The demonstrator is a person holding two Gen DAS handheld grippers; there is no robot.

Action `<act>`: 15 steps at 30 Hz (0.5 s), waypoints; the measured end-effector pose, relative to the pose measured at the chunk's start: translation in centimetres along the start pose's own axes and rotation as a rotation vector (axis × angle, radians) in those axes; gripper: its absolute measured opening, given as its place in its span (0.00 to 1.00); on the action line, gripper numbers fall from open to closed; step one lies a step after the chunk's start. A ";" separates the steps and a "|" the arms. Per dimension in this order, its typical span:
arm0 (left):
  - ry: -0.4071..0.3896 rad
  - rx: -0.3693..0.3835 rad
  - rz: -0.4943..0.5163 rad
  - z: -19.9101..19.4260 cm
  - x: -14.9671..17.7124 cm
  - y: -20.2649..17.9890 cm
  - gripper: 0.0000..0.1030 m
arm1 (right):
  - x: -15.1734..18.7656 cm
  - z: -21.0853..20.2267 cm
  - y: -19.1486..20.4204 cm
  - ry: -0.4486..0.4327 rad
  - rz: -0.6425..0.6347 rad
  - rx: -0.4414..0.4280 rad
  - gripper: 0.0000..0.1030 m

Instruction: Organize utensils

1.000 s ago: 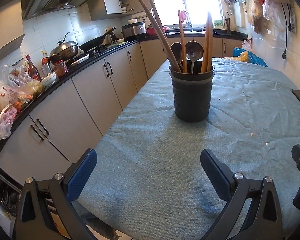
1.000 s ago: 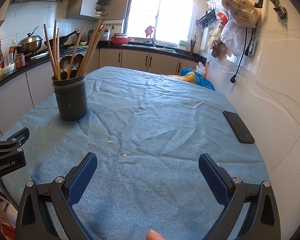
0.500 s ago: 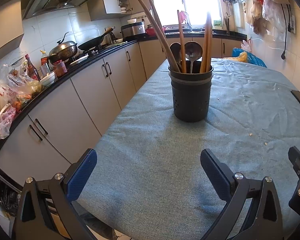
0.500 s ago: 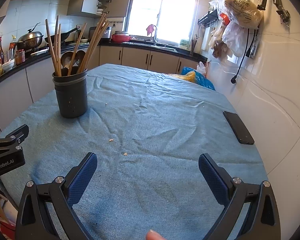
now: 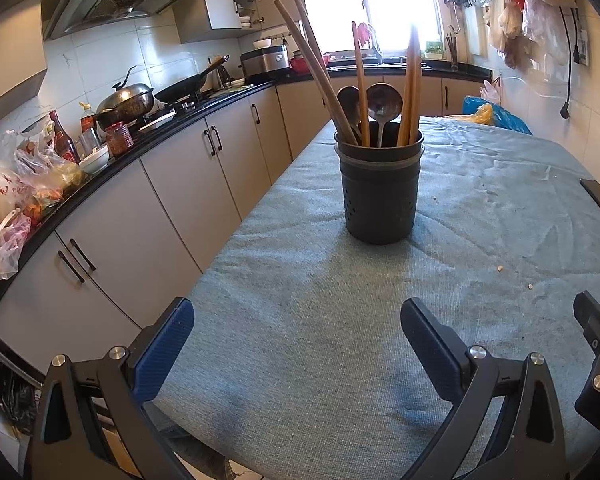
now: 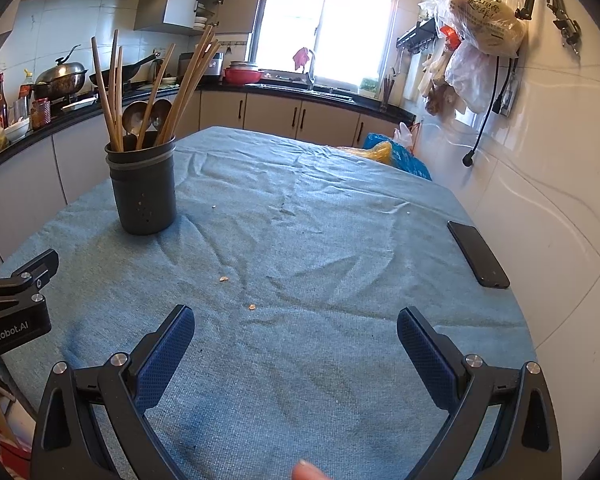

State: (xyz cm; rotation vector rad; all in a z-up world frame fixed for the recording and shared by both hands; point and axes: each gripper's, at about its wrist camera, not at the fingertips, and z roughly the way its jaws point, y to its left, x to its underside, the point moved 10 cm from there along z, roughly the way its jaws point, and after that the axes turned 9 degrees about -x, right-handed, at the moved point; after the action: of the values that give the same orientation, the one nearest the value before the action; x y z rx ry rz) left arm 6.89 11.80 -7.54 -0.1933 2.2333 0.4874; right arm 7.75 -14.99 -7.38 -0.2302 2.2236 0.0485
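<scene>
A dark grey utensil holder [image 5: 380, 192] stands upright on the blue tablecloth [image 5: 340, 360]; it also shows in the right wrist view [image 6: 144, 192] at the left. It holds several wooden chopsticks [image 5: 320, 72] and two metal spoons [image 5: 384, 102], bowls up. My left gripper [image 5: 296, 340] is open and empty, near the table's front edge, well short of the holder. My right gripper [image 6: 296, 344] is open and empty over the bare cloth [image 6: 320, 260], to the right of the holder. Part of the left gripper's body [image 6: 12, 304] shows at the left edge of the right wrist view.
A black phone [image 6: 478, 254] lies near the table's right edge by the tiled wall. A blue and yellow bag [image 6: 392, 154] sits at the far right corner. Kitchen cabinets and a cluttered counter [image 5: 100, 148] run along the left. Crumbs [image 6: 223, 279] lie on the cloth.
Both grippers have drawn back slightly from the holder and stayed open. The holder and utensils have not moved.
</scene>
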 end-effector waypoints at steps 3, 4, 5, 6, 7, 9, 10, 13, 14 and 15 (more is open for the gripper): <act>0.001 -0.004 0.001 0.0 0.1 0.0 1.00 | 0.1 0.1 0.1 0.004 -0.002 -0.002 1.00; 0.001 -0.003 0.001 0.0 0.1 0.0 1.00 | 0.2 0.2 0.2 0.007 -0.004 -0.004 1.00; 0.000 -0.004 0.001 0.0 0.1 0.0 1.00 | 0.2 0.3 0.2 0.008 -0.006 -0.005 1.00; -0.001 -0.005 0.002 0.0 0.1 0.0 1.00 | 0.2 0.3 0.1 0.008 -0.007 -0.003 1.00; -0.001 -0.004 0.002 0.0 0.2 0.0 1.00 | 0.3 0.3 0.1 0.008 -0.006 -0.002 1.00; 0.000 -0.002 0.003 0.0 0.2 0.0 1.00 | 0.3 0.3 0.1 0.009 -0.003 -0.001 1.00; -0.001 -0.003 0.005 0.0 0.3 -0.1 1.00 | 0.3 0.3 0.0 0.009 -0.001 0.000 1.00; 0.001 -0.001 0.007 0.1 0.4 -0.1 1.00 | 0.3 0.3 0.1 0.009 0.001 -0.001 1.00; 0.000 -0.002 0.007 0.1 0.4 -0.1 1.00 | 0.3 0.3 0.1 0.011 -0.001 0.000 1.00; 0.000 -0.001 0.008 0.1 0.4 -0.1 1.00 | 0.3 0.4 0.1 0.012 -0.003 0.000 1.00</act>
State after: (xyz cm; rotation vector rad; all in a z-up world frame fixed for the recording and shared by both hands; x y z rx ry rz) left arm 6.70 11.72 -7.95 -0.1849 2.2351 0.4922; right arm 7.82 -14.89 -7.88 -0.2346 2.2352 0.0461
